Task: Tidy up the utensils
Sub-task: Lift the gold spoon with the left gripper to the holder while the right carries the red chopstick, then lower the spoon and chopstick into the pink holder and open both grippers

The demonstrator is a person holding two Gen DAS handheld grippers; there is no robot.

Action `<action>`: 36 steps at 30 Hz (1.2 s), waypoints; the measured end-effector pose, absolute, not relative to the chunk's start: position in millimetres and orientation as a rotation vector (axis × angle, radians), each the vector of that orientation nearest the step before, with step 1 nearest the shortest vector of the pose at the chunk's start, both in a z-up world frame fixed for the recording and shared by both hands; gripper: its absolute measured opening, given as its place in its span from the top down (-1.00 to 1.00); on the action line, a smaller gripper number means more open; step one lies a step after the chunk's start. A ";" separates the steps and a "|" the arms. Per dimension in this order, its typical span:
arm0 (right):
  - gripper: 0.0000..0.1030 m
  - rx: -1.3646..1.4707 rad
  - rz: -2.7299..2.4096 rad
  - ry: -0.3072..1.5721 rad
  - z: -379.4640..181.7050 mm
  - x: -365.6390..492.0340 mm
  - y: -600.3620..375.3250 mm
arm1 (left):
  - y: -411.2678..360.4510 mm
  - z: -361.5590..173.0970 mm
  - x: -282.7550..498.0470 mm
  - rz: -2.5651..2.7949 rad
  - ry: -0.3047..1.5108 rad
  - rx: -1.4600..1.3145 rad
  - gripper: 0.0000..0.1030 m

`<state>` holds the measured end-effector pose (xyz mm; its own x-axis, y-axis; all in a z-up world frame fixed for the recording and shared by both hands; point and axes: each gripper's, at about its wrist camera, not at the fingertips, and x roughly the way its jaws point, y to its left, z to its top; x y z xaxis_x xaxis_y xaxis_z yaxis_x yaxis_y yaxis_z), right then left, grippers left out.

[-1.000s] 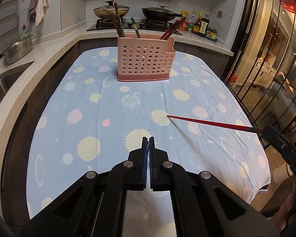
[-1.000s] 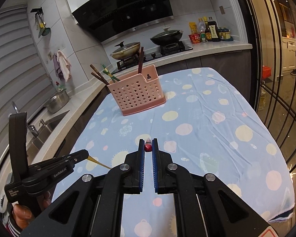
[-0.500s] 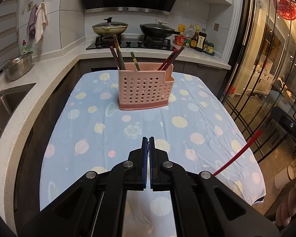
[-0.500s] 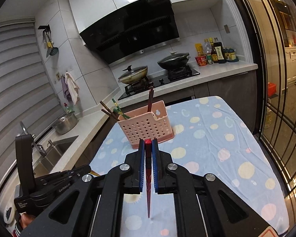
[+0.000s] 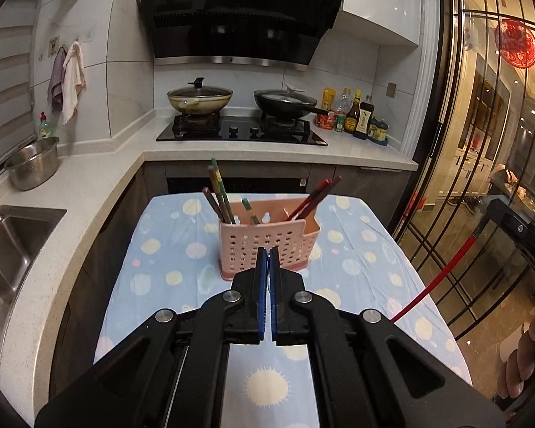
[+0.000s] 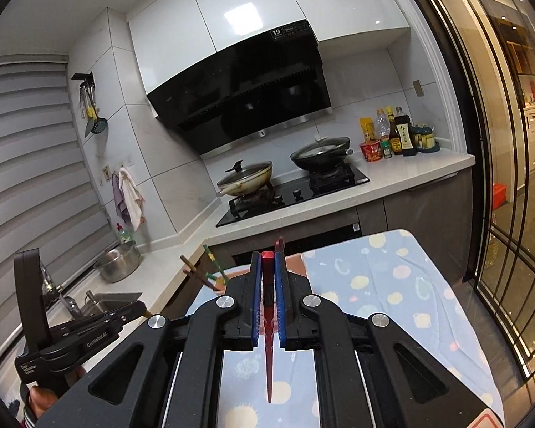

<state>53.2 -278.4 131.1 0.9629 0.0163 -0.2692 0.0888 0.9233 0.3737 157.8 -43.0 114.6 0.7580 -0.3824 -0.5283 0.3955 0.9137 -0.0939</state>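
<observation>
The table [image 5: 167, 242] with its blue spotted cloth fills the lower half of both views, its far edge butting up toward the kitchen counter [image 5: 100, 174]. Just in from the middle of that far edge stands the pink perforated utensil holder [image 5: 267, 246], upright, several chopsticks already leaning out of its top: a dark and green cluster on its left side, a red pair [image 5: 315, 198] slanting out on the right.

Now the action. The right gripper [image 6: 267, 271] is pinched tight on a single red chopstick [image 6: 268, 339], held near its blunt top end, so the shaft hangs steeply down with the thin tip pointing back toward the near edge of the table. From the left wrist view that same stick [image 5: 442, 274] shows as a long red diagonal out over the table's right edge, well clear of the cloth.

The holder lies straight ahead of the right gripper and below it; in the right wrist view the jaws cover most of it, leaving only a pink corner beside them. So the right hand is the one to deliver: my read is the stick needs carrying forward over the holder's open top, then lowering tip first.

The left gripper [image 5: 267, 260] sits centred before the holder, jaws pressed nearly together with nothing between them.
</observation>
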 end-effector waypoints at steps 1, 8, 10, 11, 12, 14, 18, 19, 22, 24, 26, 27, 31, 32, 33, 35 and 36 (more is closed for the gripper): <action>0.87 0.386 -0.045 0.259 137.1 60.2 -280.6 | -44.0 119.9 164.1 -0.419 0.559 0.024 0.98; 0.87 0.332 -0.066 0.196 176.4 109.8 -290.6 | -53.1 152.2 207.6 -0.402 0.477 0.022 0.98; 0.87 0.319 -0.070 0.182 185.6 123.8 -292.0 | -55.1 159.4 220.4 -0.392 0.464 0.019 0.98; 0.87 0.316 -0.072 0.175 189.6 132.0 -293.3 | -56.4 162.7 226.7 -0.387 0.457 0.019 0.98; 0.87 0.316 -0.077 0.168 192.7 140.6 -294.9 | -57.8 165.7 233.0 -0.380 0.450 0.021 0.98; 0.87 0.316 -0.087 0.162 196.2 157.2 -297.3 | -60.4 171.2 247.4 -0.365 0.442 0.028 0.98; 0.87 0.303 -0.120 0.157 197.9 186.5 -301.8 | -68.3 172.7 274.4 -0.338 0.447 0.052 0.98; 0.87 0.304 -0.126 0.158 196.9 193.1 -304.6 | -70.2 170.7 279.9 -0.335 0.452 0.059 0.98; 0.87 0.313 -0.142 0.165 192.9 212.3 -312.6 | -76.0 162.2 295.0 -0.324 0.470 0.079 0.98; 0.87 0.314 -0.151 0.175 188.9 224.4 -315.7 | -79.8 154.5 305.1 -0.320 0.489 0.082 0.98; 0.87 0.309 -0.155 0.189 183.5 237.6 -317.0 | -83.2 146.0 314.0 -0.314 0.508 0.087 0.98; 0.87 0.303 -0.156 0.198 180.6 244.1 -316.7 | -85.0 140.2 318.6 -0.313 0.520 0.088 0.98; 0.87 0.266 -0.148 0.240 167.0 267.5 -307.6 | -91.3 120.8 331.6 -0.307 0.556 0.106 0.98; 0.87 0.258 -0.144 0.252 162.8 272.9 -305.4 | -92.7 116.6 333.7 -0.307 0.563 0.109 0.98; 0.87 0.254 -0.139 0.264 159.2 277.8 -303.6 | -94.0 112.2 335.8 -0.305 0.571 0.113 0.98; 0.87 0.247 -0.129 0.290 150.7 287.8 -300.7 | -94.3 105.4 340.0 -0.304 0.584 0.114 0.98; 0.87 0.244 -0.128 0.300 147.3 291.2 -299.1 | -95.3 102.3 341.6 -0.301 0.589 0.116 0.98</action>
<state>291.2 -299.1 147.3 0.9475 -0.0888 -0.3071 0.1609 0.9626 0.2180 341.6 -95.3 102.3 0.7893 -0.2456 -0.5628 0.3115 0.9500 0.0222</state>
